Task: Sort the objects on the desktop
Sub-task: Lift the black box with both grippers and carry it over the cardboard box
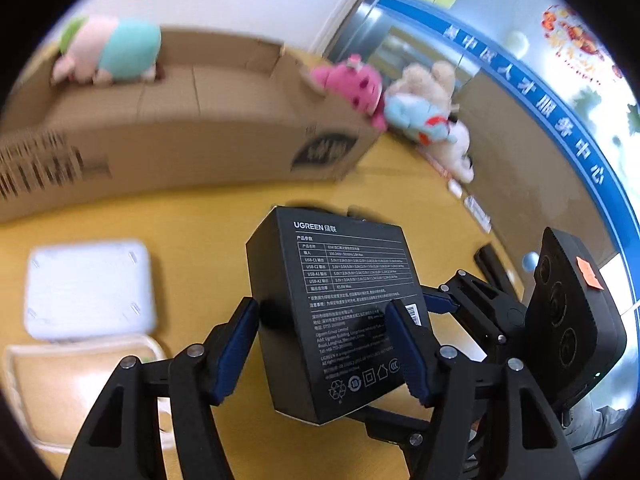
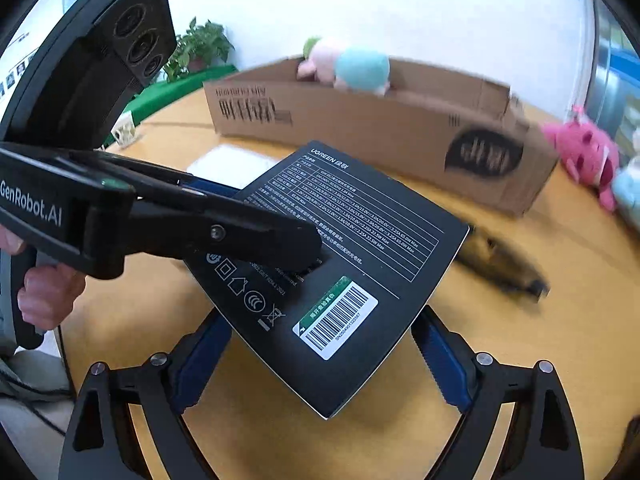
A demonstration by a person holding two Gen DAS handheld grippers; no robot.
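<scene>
In the left wrist view, a white flat box (image 1: 90, 288) lies at the far left on the yellow table (image 1: 208, 216), with a cream-rimmed tray (image 1: 80, 384) just in front of it, nearer the camera. Behind them runs a long open cardboard carton (image 1: 192, 132), a pink-and-teal plush (image 1: 116, 50) perched on its back edge. In the middle, the left gripper (image 1: 324, 348) holds the black UGREEN box (image 1: 332, 312) off the table — its blue pads (image 1: 236, 356) press on the two opposite sides, the printed label facing the camera and the box tilted. To the right the right gripper (image 1: 440, 300) reaches in from the side, its blue-tipped finger at the box's right edge; whether it touches cannot be told from here. Beyond, a pink plush (image 1: 352, 84) and a pale blue-and-beige plush (image 1: 424, 116) lie by the carton's end near the glass wall. In the right wrist view, a hand (image 2: 44, 296) at the left grips the left tool, whose black finger crosses the label. The right gripper's own jaws stand wide, the barcoded corner of the box between them — the left pad (image 2: 200, 364) partly hidden beneath it, the right pad close to its edge, contact unclear. A dark blurred object (image 2: 504, 264) lies on the table further right.
</scene>
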